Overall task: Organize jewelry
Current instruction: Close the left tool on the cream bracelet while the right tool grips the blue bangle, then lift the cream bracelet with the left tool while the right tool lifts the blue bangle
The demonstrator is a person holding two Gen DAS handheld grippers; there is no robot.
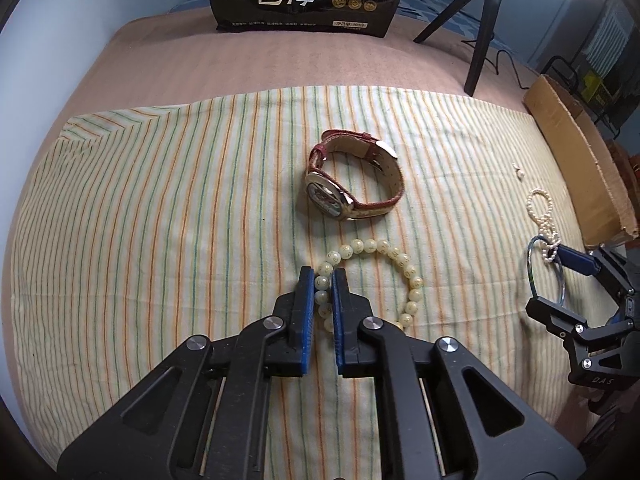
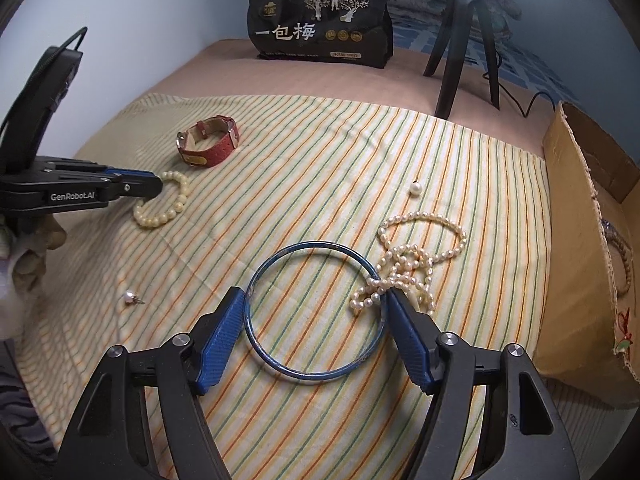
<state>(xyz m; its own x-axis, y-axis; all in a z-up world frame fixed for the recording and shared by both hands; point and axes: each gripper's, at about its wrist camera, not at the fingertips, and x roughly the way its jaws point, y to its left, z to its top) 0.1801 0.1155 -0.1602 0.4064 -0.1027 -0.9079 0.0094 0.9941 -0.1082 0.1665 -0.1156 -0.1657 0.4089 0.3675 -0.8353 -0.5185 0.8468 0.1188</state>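
A cream bead bracelet (image 1: 400,268) lies on the striped cloth (image 1: 160,200). My left gripper (image 1: 322,280) is shut on its left side; it also shows in the right wrist view (image 2: 154,184) at the bracelet (image 2: 168,212). A red-strap watch (image 1: 352,176) lies just beyond, also in the right wrist view (image 2: 210,144). My right gripper (image 2: 316,300) is open around a blue bangle (image 2: 312,374), its fingers touching both sides. A pearl necklace (image 2: 416,264) lies tangled over the bangle's right edge. Loose pearl earrings (image 2: 416,189) (image 2: 130,297) lie on the cloth.
A cardboard box (image 2: 576,216) stands at the right edge with a bead string inside. A black snack bag (image 2: 320,28) and a black tripod (image 2: 460,40) stand at the back of the pink bed surface (image 1: 240,60).
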